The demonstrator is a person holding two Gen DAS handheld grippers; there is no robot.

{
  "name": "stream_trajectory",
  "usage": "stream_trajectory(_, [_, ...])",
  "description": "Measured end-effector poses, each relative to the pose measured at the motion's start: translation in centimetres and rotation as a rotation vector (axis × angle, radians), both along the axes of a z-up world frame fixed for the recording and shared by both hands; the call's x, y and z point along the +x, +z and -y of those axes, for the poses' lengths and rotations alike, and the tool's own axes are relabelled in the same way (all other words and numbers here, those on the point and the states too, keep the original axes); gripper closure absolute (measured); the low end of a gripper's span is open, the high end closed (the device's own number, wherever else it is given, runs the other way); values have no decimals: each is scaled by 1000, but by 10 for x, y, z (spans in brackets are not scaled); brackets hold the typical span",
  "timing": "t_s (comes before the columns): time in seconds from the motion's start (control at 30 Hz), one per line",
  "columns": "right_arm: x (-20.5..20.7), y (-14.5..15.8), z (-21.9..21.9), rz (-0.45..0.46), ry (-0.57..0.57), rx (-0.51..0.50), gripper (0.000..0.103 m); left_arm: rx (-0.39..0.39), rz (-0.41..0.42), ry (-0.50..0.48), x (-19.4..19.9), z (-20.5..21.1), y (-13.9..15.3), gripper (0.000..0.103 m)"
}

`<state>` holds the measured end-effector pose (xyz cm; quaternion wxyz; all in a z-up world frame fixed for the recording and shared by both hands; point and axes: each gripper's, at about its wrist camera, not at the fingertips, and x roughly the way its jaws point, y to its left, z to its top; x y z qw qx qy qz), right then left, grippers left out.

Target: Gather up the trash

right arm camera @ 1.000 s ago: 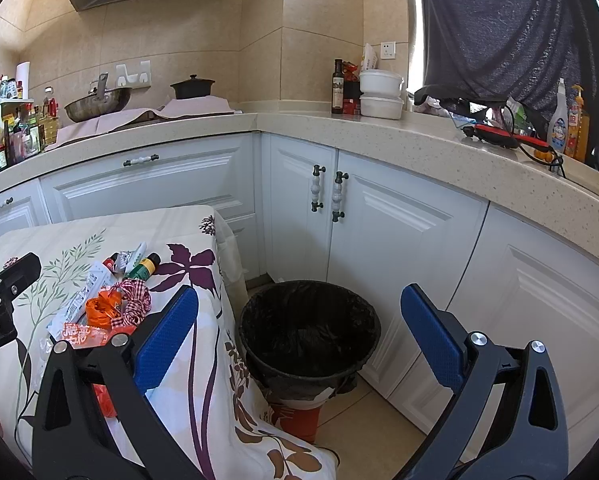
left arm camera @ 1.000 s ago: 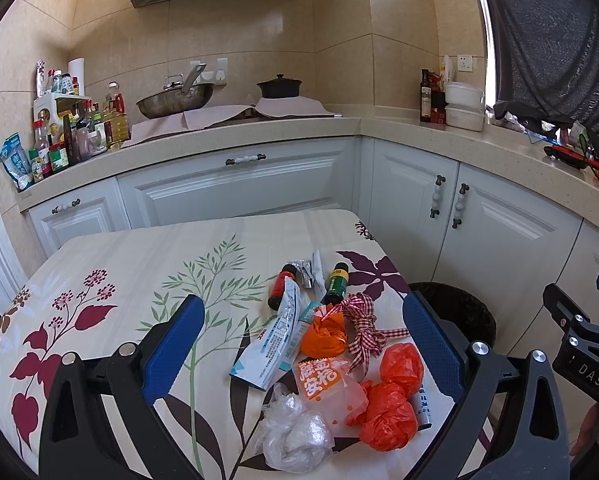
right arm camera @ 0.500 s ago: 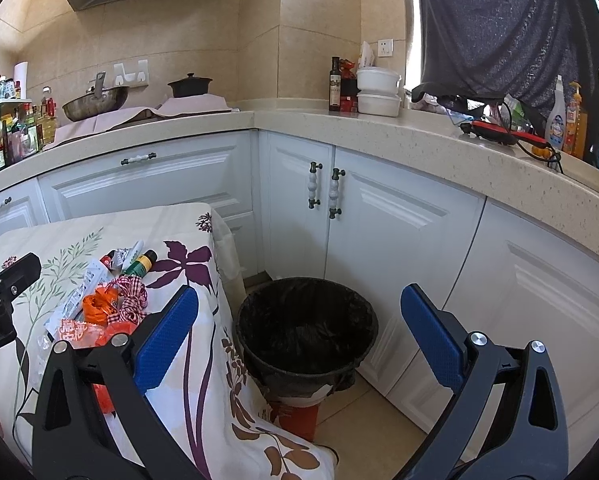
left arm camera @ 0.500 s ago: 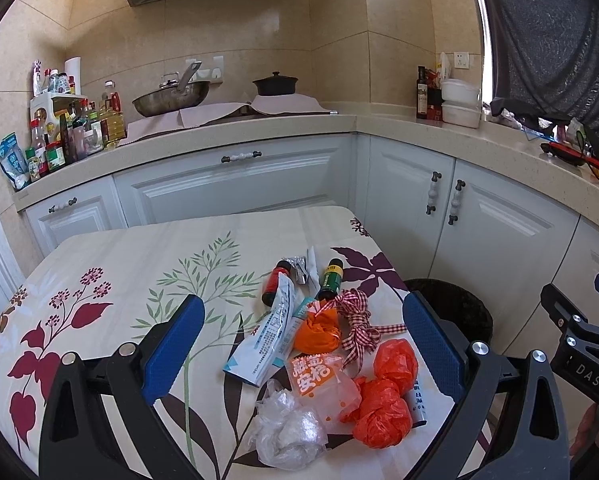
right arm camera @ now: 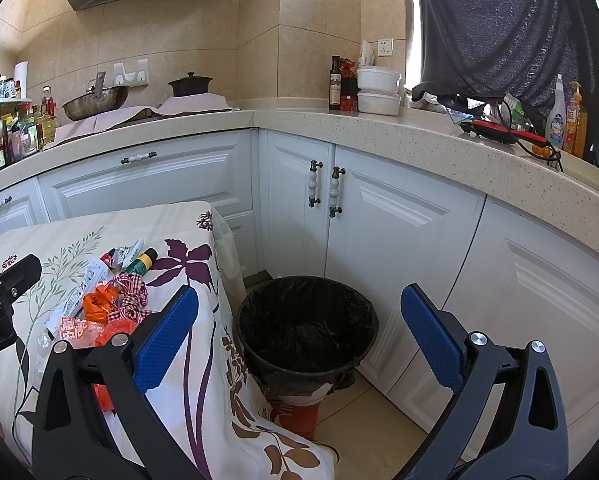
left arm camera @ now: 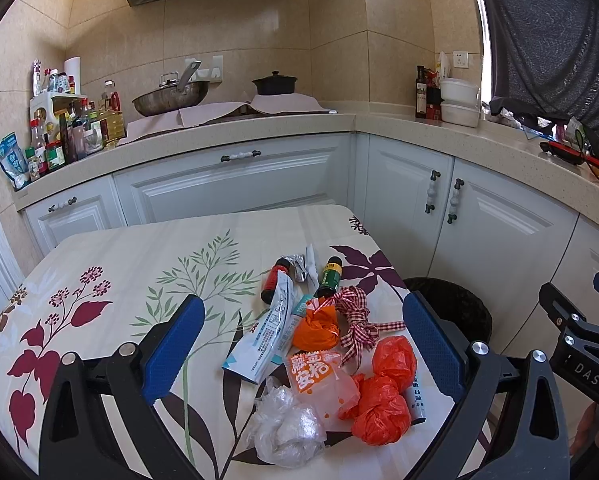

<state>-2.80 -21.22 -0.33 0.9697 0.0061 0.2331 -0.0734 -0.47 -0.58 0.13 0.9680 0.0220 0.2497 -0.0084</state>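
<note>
A pile of trash lies at the right end of the flowered table (left arm camera: 119,264): two small bottles (left arm camera: 328,277), a white-blue packet (left arm camera: 265,332), an orange wad (left arm camera: 315,322), a red checked ribbon (left arm camera: 355,320), red bags (left arm camera: 381,396), an orange-printed pouch (left arm camera: 319,372) and a clear plastic wad (left arm camera: 287,432). My left gripper (left arm camera: 303,344) is open and empty, hovering over the pile. My right gripper (right arm camera: 299,336) is open and empty, held over the black-lined trash bin (right arm camera: 307,324) on the floor beside the table. The pile also shows in the right wrist view (right arm camera: 107,304).
White cabinets (right arm camera: 379,232) stand close behind the bin. The L-shaped counter (left arm camera: 259,124) holds a wok, a black pot, bottles and containers. The tablecloth (right arm camera: 219,360) hangs down next to the bin.
The left gripper has drifted slightly, so the pile sits a little lower left between its fingers. The right gripper barely moved. Both stay open.
</note>
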Motion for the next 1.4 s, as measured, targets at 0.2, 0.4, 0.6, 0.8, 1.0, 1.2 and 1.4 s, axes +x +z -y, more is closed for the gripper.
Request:
stream_trajectory(0.2, [-1, 0, -1, 0, 0, 1, 4, 0, 0, 0, 0, 0, 0, 6])
stream_trajectory(0.4, [-2, 0, -1, 0, 1, 1, 4, 0, 0, 0, 0, 0, 1, 6])
stream_trajectory(0.6, [-2, 0, -1, 2, 0, 0, 4, -1, 0, 0, 0, 0, 1, 6])
stream_trajectory(0.8, [-3, 1, -1, 3, 0, 0, 4, 0, 2, -2, -1, 0, 1, 6])
stream_trajectory(1.0, [-3, 1, -1, 2, -1, 1, 4, 0, 4, 0, -3, 0, 2, 6])
stream_trajectory(1.2, [-3, 1, -1, 2, 0, 1, 4, 0, 2, -2, -3, 0, 1, 6])
stream_trajectory(1.4, [-7, 1, -4, -6, 5, -1, 4, -8, -8, 4, -4, -5, 1, 6])
